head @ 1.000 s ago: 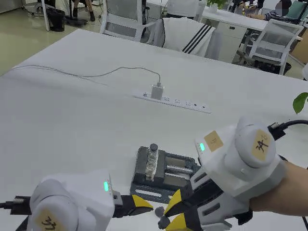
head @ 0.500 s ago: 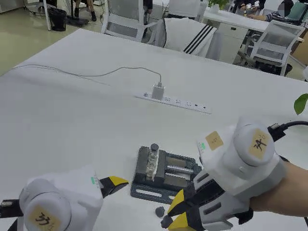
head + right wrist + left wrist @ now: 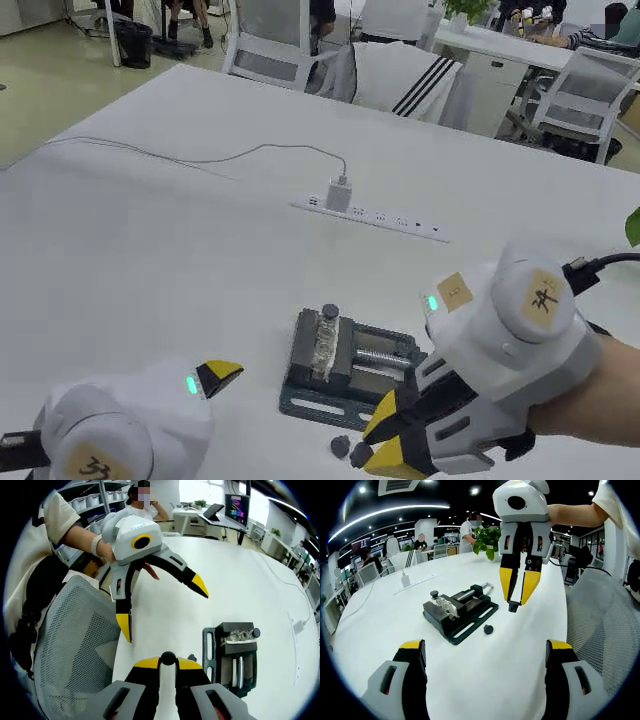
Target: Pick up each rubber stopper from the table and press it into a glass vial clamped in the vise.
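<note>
Just in front of the vise (image 3: 300, 400), near the close edge of the tabletop (image 3: 150, 260): one rubber stopper (image 3: 168, 658) pinched between the tips of the right tongs (image 3: 366, 452), closed on it and apparently just off the surface. Gripped by its sides, probably to leave an end free for pressing down into a vial mouth.

Spread wide with nothing between them: left tongs (image 3: 486, 645), parked low at the near left, seemingly to leave the way to the vise free.

Clamped upright in a row between the vise plates: glass vials (image 3: 323, 345), so needing no second hand to steady them. Capped at the far end of the row with a dark stopper (image 3: 329, 312); nearer mouths seemingly open, though too small to be sure.

Lying loose on the tabletop just beside the vise base: a second stopper (image 3: 340, 444), waiting its turn.

Farther back, well clear of the work: a power strip (image 3: 375, 215) with a white charger (image 3: 340, 192) and its cable (image 3: 150, 155). Beyond the tabletop, chairs (image 3: 270, 40), one draped with a striped jacket (image 3: 405, 80).

Nothing lying between the held stopper and the vials. Only the vise screw (image 3: 378, 352) and the capped vial to keep clear of on the way down.
</note>
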A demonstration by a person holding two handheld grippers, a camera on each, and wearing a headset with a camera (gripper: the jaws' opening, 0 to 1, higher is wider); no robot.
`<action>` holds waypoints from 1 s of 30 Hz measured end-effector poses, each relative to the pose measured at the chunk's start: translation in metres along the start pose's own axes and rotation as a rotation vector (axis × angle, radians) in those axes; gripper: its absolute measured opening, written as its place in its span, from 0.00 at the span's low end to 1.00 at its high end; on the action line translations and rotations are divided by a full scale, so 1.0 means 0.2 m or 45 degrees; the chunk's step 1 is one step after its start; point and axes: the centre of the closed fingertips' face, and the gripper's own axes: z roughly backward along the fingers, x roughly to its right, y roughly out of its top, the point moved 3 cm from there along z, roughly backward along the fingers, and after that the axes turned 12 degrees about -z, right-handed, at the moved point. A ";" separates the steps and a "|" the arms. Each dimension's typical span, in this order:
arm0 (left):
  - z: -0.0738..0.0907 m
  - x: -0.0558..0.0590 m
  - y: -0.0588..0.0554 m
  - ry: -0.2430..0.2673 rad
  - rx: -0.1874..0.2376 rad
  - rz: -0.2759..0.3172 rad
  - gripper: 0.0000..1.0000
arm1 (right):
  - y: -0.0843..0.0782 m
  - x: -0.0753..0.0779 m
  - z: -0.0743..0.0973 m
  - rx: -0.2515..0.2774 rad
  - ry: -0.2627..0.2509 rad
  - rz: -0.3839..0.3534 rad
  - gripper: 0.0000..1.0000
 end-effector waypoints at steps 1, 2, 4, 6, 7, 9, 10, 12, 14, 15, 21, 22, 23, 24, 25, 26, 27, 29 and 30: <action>0.00 0.00 0.00 0.004 -0.002 -0.005 0.99 | 0.00 0.01 0.00 -0.012 0.001 0.008 0.06; 0.01 0.00 0.00 0.005 -0.003 -0.006 0.99 | 0.00 0.01 0.00 -0.018 -0.002 0.016 0.06; 0.01 -0.01 -0.01 0.014 -0.001 0.005 0.99 | 0.00 0.03 0.00 -0.029 -0.006 0.027 0.06; 0.02 -0.01 -0.01 0.023 -0.001 0.009 0.99 | 0.01 0.05 -0.01 -0.028 -0.008 0.029 0.06; 0.02 -0.01 -0.01 0.025 -0.002 0.008 0.99 | 0.01 0.05 -0.01 -0.029 -0.009 0.029 0.06; 0.03 0.00 -0.01 0.030 0.000 0.013 0.99 | 0.02 0.07 -0.01 -0.038 -0.013 0.041 0.05; 0.03 0.00 -0.01 0.033 0.003 0.015 0.99 | 0.02 0.07 -0.01 -0.044 -0.012 0.046 0.05; 0.03 0.00 0.00 0.040 0.006 0.020 0.99 | 0.02 0.09 -0.01 -0.066 -0.015 0.060 0.05; 0.03 0.00 0.00 0.041 0.009 0.023 0.99 | 0.03 0.10 -0.01 -0.081 -0.023 0.077 0.05; 0.03 0.00 0.00 0.042 0.011 0.022 0.99 | 0.04 0.11 -0.01 -0.085 -0.024 0.084 0.05; 0.04 -0.01 0.00 0.050 0.012 0.024 0.99 | 0.08 0.21 0.01 -0.141 -0.059 0.148 0.05; 0.04 -0.01 0.00 0.051 0.012 0.023 0.99 | 0.09 0.22 0.02 -0.149 -0.066 0.157 0.05; 0.04 -0.01 0.00 0.051 0.013 0.024 0.99 | 0.10 0.24 0.02 -0.151 -0.073 0.161 0.05; 0.04 -0.01 0.00 0.051 0.016 0.028 0.99 | 0.12 0.26 0.03 -0.154 -0.079 0.166 0.05; 0.04 -0.01 0.00 0.052 0.018 0.029 0.99 | 0.13 0.27 0.03 -0.158 -0.080 0.168 0.05; 0.04 -0.01 0.00 0.051 0.019 0.030 0.99 | 0.14 0.29 0.03 -0.166 -0.090 0.175 0.05; 0.04 -0.01 -0.01 0.051 0.018 0.029 0.99 | 0.14 0.31 0.03 -0.173 -0.098 0.185 0.05; 0.04 -0.01 -0.01 0.052 0.016 0.029 0.99 | 0.16 0.35 0.04 -0.180 -0.119 0.191 0.05; 0.04 -0.01 -0.02 0.051 0.014 0.031 0.99 | 0.17 0.36 0.04 -0.179 -0.123 0.193 0.05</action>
